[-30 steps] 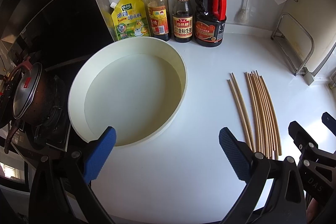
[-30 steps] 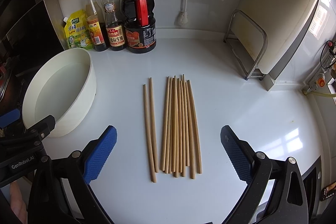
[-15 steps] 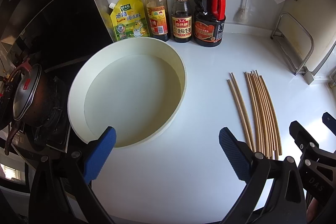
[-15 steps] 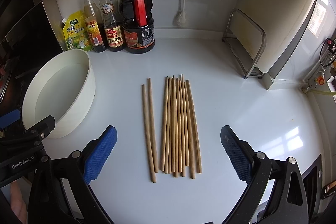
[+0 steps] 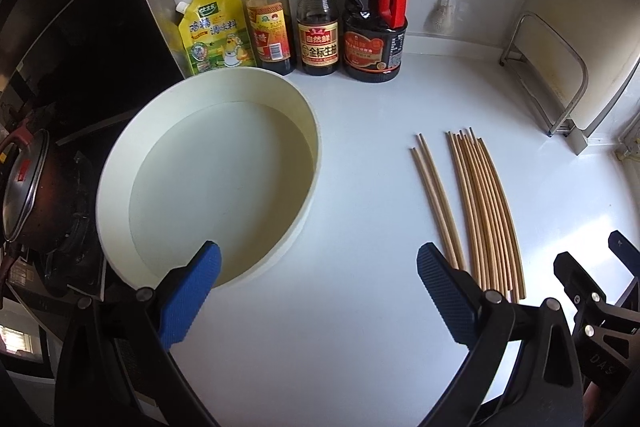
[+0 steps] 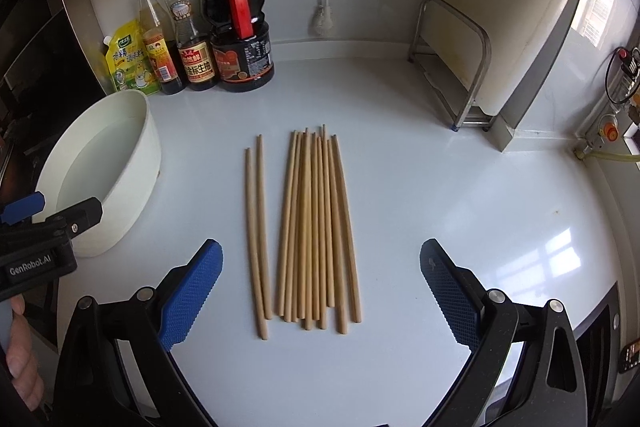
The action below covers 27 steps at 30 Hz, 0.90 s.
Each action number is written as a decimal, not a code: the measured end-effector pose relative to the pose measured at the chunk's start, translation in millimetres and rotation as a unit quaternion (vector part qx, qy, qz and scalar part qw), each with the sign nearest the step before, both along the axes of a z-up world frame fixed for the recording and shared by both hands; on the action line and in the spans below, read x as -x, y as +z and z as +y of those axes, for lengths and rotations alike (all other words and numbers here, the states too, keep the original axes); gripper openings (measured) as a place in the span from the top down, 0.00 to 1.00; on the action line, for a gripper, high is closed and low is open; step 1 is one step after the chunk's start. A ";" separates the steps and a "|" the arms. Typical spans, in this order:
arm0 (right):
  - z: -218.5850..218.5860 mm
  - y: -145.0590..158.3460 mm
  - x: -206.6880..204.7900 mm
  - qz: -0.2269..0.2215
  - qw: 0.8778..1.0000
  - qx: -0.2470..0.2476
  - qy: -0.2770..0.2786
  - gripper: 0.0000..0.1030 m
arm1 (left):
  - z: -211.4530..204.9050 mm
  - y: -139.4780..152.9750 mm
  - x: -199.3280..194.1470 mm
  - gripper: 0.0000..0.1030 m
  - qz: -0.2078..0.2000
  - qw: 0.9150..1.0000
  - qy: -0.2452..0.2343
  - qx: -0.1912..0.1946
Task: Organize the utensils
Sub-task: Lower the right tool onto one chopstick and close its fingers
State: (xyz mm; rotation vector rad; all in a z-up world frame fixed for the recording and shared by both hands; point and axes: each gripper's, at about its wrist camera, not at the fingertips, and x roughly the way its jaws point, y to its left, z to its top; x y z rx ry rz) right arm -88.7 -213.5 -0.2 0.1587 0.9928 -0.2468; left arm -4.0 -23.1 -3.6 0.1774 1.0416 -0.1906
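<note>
- The left gripper (image 5: 318, 293) is hovering over the white counter (image 5: 360, 327) with its jaws spread wide and nothing between them; its left blue pad (image 5: 188, 301) is overlapping the near rim of the white basin (image 5: 310, 131).
- The right gripper (image 6: 320, 293) is hanging above the near ends of the chopsticks, its jaws also standing wide apart and gripping nothing.
- The bundle of chopsticks (image 6: 316, 227) is lying flat on the counter, running near to far, sticks touching and partly crossing.
- 2 separate chopsticks (image 6: 256, 227) are lying just left of the bundle, side by side, with a narrow gap of counter between them and the bundle.
- The basin is sitting at the left of the counter, well apart from the chopsticks.
- 3 sauce bottles (image 6: 192, 39) and a yellow seasoning pouch (image 6: 128, 63) are standing along the far wall, behind the basin.
- A metal rack (image 6: 456, 67) is standing at the far right.
- A dark pot (image 5: 36, 195) is sitting on the stove at the left edge.
</note>
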 end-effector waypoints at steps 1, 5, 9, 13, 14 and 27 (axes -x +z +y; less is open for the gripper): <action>-6.0 -3.8 1.3 0.004 1.000 -0.003 -0.002 0.08 | -4.4 -3.0 -0.5 0.06 0.003 1.000 -0.004 0.006; -29.7 -21.5 6.8 0.008 1.000 -0.023 -0.009 0.08 | -23.3 -17.1 -1.4 0.06 0.011 0.999 -0.018 0.025; -50.2 -42.5 4.2 0.009 0.999 -0.024 -0.022 0.08 | -41.4 -34.9 -4.9 0.06 0.018 0.999 -0.023 0.021; -65.8 -61.5 -4.6 0.013 1.000 -0.009 -0.017 0.08 | -53.4 -54.2 -10.2 0.06 0.039 0.998 -0.023 0.036; -68.5 -65.8 -7.1 0.014 1.000 -0.009 -0.012 0.08 | -55.5 -58.8 -11.2 0.06 0.045 0.998 -0.021 0.038; -84.4 -110.6 -39.1 0.035 0.999 -0.008 0.007 0.08 | -76.7 -111.1 -31.3 0.06 0.062 0.998 0.014 0.016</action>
